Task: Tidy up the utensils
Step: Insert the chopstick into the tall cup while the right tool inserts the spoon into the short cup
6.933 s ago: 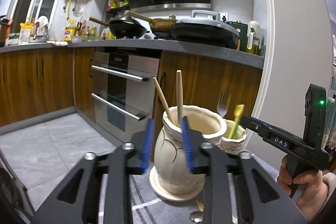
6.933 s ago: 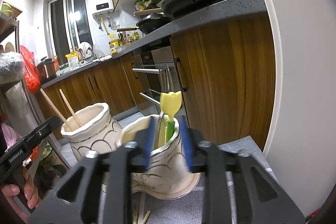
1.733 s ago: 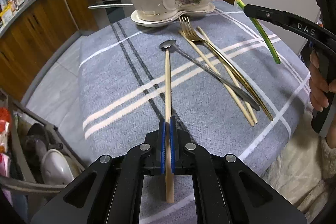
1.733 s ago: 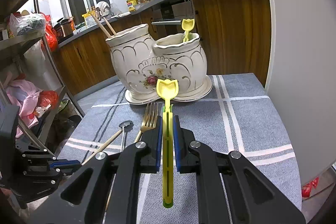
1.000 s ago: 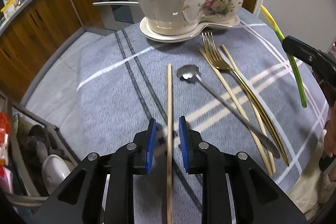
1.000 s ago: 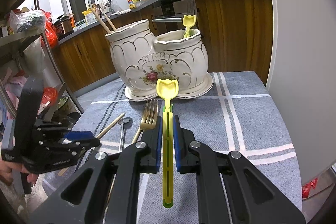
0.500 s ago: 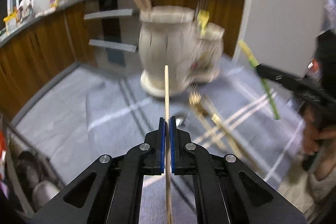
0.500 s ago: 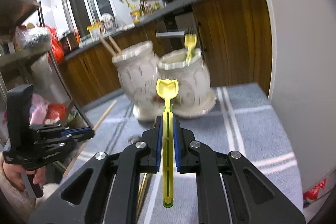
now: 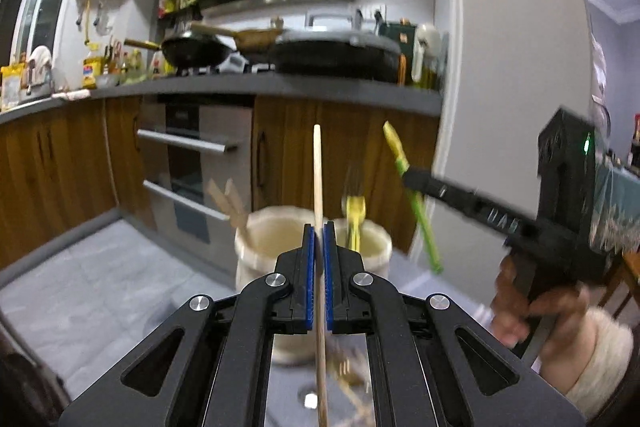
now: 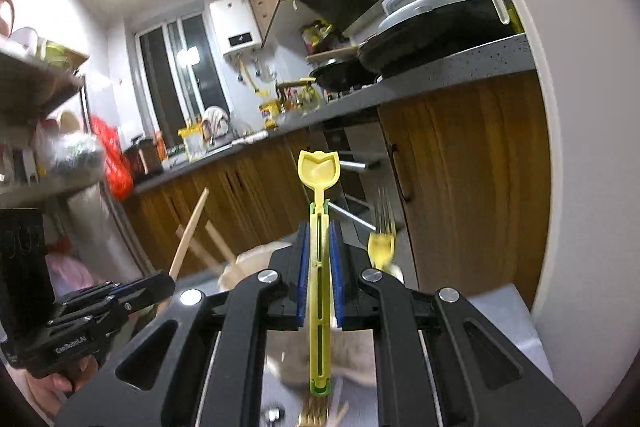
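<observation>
My left gripper (image 9: 319,231) is shut on a wooden chopstick (image 9: 318,171) that points up, held above the cream double-pot utensil holder (image 9: 280,231). The holder's left pot has two chopsticks (image 9: 226,197); its right pot (image 9: 368,243) has a yellow utensil (image 9: 354,209) and a fork. My right gripper (image 10: 319,231) is shut on a yellow tulip-shaped spoon (image 10: 319,171) with a green end, raised over the holder (image 10: 256,263). The right gripper also shows in the left wrist view (image 9: 412,177), and the left gripper in the right wrist view (image 10: 160,281). Utensils lie blurred on the cloth (image 9: 348,383).
A grey striped cloth (image 10: 508,323) covers the table. Behind stand wooden kitchen cabinets (image 9: 60,163), an oven (image 9: 192,163), a counter with pans (image 9: 328,53) and a white wall (image 9: 500,67) at right. A shelf rack (image 10: 40,83) stands at left.
Both grippers have risen and tilted up from the table, the left with the chopstick it picked up, the right with the yellow spoon; the holder now sits low under the fingers.
</observation>
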Available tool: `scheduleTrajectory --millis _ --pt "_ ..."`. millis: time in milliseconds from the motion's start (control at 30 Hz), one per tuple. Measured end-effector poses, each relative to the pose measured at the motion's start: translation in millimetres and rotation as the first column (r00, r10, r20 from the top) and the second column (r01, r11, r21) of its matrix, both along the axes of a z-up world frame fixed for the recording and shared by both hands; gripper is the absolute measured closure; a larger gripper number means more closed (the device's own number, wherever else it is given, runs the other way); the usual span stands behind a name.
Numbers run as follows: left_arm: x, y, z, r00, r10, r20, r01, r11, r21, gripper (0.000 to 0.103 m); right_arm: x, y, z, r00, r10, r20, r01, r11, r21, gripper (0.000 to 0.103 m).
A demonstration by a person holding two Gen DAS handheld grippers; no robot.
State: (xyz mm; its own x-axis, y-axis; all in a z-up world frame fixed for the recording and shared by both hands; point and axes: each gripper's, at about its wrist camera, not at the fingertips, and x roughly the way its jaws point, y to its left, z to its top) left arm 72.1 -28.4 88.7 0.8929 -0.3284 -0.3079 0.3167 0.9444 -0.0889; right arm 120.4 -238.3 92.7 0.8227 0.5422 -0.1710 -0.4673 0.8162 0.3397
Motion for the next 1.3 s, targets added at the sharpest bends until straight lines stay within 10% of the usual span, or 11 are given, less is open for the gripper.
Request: scheduleTrajectory --millis 600,1300 --pt "74.3 -49.3 13.8 0.922 0.177 0.345 -0.226 0.968 0.106 0.098 45.1 31.7 -30.0 0.991 -0.093 0.093 0.102 0.991 -0.089 0.093" --pt "16.6 -18.7 -35.5 0.974 0.15 0.172 -0.162 0.985 0.052 0.098 7.5 32.3 -50.0 0.995 -0.096 -0.009 0.09 0.963 -0.255 0.093"
